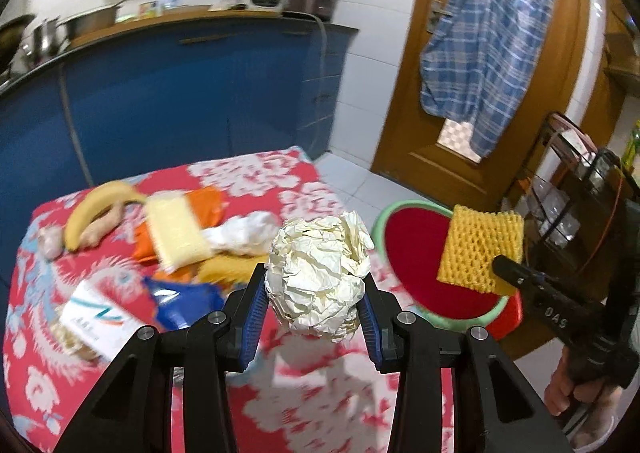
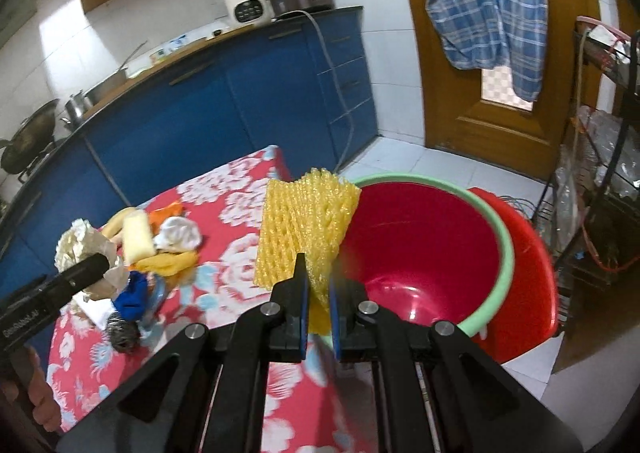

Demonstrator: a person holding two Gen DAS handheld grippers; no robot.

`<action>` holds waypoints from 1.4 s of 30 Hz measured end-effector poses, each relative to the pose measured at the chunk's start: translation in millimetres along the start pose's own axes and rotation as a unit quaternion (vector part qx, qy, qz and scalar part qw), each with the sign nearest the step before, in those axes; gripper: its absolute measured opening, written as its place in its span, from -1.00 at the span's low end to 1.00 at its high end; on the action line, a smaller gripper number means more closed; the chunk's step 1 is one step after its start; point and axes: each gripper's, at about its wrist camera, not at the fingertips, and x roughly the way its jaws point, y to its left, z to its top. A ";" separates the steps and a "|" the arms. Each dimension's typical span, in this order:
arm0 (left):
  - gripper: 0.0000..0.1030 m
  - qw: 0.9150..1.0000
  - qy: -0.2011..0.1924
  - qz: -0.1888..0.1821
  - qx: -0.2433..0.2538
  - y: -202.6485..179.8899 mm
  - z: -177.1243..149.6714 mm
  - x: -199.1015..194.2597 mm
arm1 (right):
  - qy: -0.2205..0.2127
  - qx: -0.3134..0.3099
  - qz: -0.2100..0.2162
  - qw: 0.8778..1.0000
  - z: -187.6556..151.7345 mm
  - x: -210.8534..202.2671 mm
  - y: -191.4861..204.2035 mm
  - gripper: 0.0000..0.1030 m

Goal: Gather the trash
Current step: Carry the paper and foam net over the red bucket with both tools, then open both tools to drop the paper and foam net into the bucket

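**Two loads held, the basin lies to the right**

Our right gripper pinches the yellow foam fruit net by its lower edge; the net stands upright, long axis vertical, just left of the red basin and level with its green rim. Our left gripper clamps the crumpled paper ball between both pads, over the floral tablecloth, left of the basin. We judge the right hand nearer the drop.

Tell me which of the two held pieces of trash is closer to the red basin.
The yellow foam net in the right gripper; it hangs at the basin rim, while the crumpled paper ball is over the table.
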 end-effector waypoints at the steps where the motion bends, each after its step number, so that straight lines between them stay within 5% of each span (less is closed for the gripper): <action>1: -0.16 1.000 0.001 -0.004 0.004 -6.0 2.0 3.6 | 0.000 0.001 -0.005 1.000 0.5 1.7 -4.6 -0.79; 22: -0.16 0.995 0.062 -0.057 0.053 -94.1 15.8 106.9 | 0.037 0.088 -0.024 0.995 0.4 49.1 -102.2 -0.70; 28: -0.16 0.993 0.078 -0.059 0.062 -107.0 14.3 127.7 | 0.020 0.109 -0.013 0.994 2.2 45.3 -115.4 -0.33; 36: -0.13 0.989 0.103 -0.070 0.075 -119.3 13.2 147.8 | -0.011 0.119 -0.020 0.993 6.1 26.5 -122.5 -0.32; 39: -0.01 0.987 0.116 -0.077 0.081 -123.3 13.3 153.1 | -0.016 0.121 -0.021 0.992 6.7 22.4 -124.3 -0.29; 42: 0.33 0.987 0.116 -0.068 0.088 -126.3 12.5 153.0 | -0.017 0.123 -0.021 0.992 5.7 19.9 -124.8 -0.27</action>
